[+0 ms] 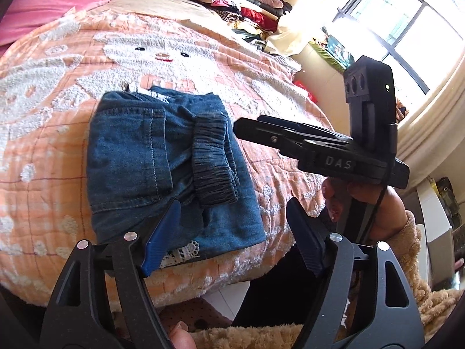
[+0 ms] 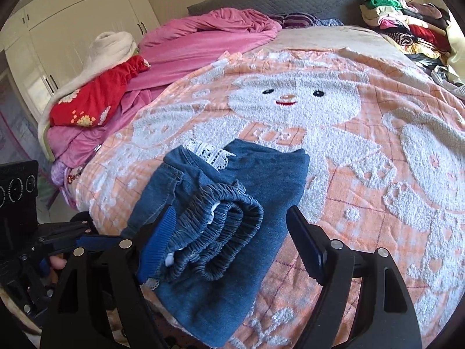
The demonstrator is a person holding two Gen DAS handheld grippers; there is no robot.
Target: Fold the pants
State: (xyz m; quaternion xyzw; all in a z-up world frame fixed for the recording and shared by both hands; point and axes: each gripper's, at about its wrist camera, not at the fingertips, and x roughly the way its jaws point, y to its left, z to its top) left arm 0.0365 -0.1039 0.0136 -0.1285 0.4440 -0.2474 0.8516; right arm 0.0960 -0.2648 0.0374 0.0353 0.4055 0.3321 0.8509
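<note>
Small blue denim pants (image 1: 162,168) with white lace trim lie folded into a compact bundle on the orange blanket near the bed's front edge; they also show in the right wrist view (image 2: 232,209), elastic waistband on top. My left gripper (image 1: 232,241) is open and empty just above the bundle's near edge. My right gripper (image 2: 229,241) is open and empty, hovering over the waistband. The right gripper's closed-looking side profile also shows in the left wrist view (image 1: 247,128), to the right of the pants.
The orange blanket with a white bear pattern (image 2: 363,145) covers the bed. A pink quilt (image 2: 203,37) and red garment (image 2: 96,99) lie at the far left. A pile of folded clothes (image 2: 407,20) stands at the far right. A window (image 1: 407,29) is at right.
</note>
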